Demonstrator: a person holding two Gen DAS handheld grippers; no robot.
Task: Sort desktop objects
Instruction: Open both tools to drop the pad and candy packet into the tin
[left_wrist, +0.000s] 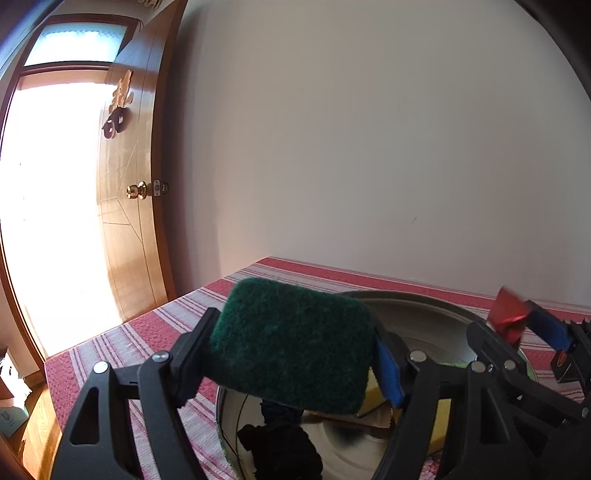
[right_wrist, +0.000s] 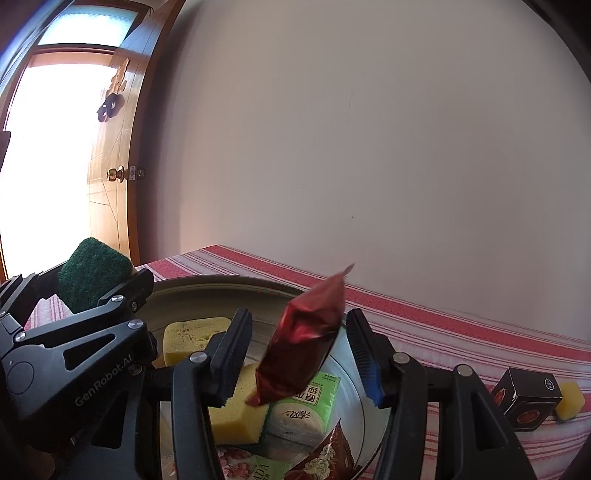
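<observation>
A dark green scouring sponge (left_wrist: 291, 347) is clamped between the fingers of my left gripper (left_wrist: 295, 321), above the near-left rim of a round metal basin (left_wrist: 417, 297). In the right wrist view, a red foil packet (right_wrist: 303, 343) hangs tilted and blurred between the fingers of my right gripper (right_wrist: 299, 317), with gaps beside it; the pads do not press on it. Below it the basin (right_wrist: 221, 282) holds yellow sponges (right_wrist: 192, 338), a green tissue pack (right_wrist: 310, 410) and snack packets. The left gripper (right_wrist: 92, 284) and its sponge (right_wrist: 92, 273) appear at the left.
A small black box (right_wrist: 524, 402) and a yellow cube (right_wrist: 570, 404) lie on the red-striped tablecloth (right_wrist: 443, 332) to the right of the basin. A black cloth item (left_wrist: 280, 450) is in the basin. White wall behind; wooden door (left_wrist: 129, 206) beyond the table's left edge.
</observation>
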